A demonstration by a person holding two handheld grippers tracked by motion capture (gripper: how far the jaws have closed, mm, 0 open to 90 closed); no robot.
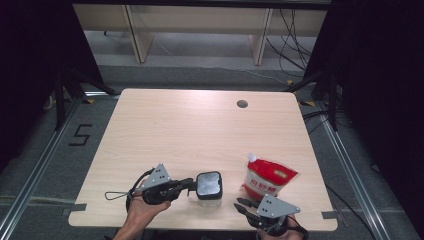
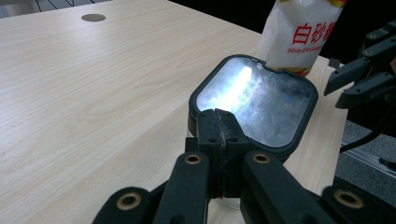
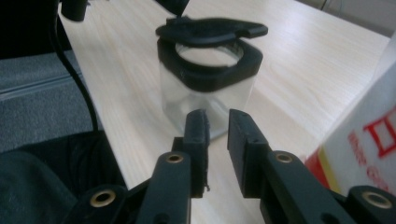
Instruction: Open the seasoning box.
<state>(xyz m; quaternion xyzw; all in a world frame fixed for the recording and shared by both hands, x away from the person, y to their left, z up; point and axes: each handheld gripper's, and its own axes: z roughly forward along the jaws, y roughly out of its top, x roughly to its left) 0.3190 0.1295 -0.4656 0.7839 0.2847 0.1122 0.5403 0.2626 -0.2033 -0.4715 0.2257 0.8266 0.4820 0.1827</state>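
Your left gripper [image 1: 190, 184] has its jaws pressed together on the near edge of the jar's [image 1: 209, 189] black lid [image 2: 256, 101], at the front of the table [image 1: 200, 130] between your two hands. In the right gripper view the lid [image 3: 212, 29] sits lifted and tilted above the jar's black collar [image 3: 210, 63], so you appear to be prying it open; keep that pinch firm and lift slowly so the clear jar [image 3: 205, 100] does not tip.

Your right gripper [image 3: 217, 140] faces the jar's side with its jaws nearly together, a narrow gap left and nothing between them. That gap looks too small to take the jar body, so spread the jaws before you move in if you mean to steady it. Hold low on the clear wall, under the collar, and avoid pushing the jar toward your left hand [image 1: 142, 210].

The white and red sugar pouch [image 1: 267, 179] stands just to the right of the jar, close to your right gripper [image 1: 243, 205]. Watch your elbow and cable there, since a nudge could topple it. Whether the lid is hinged or fully loose is hard to tell, so lift gently until it shows.
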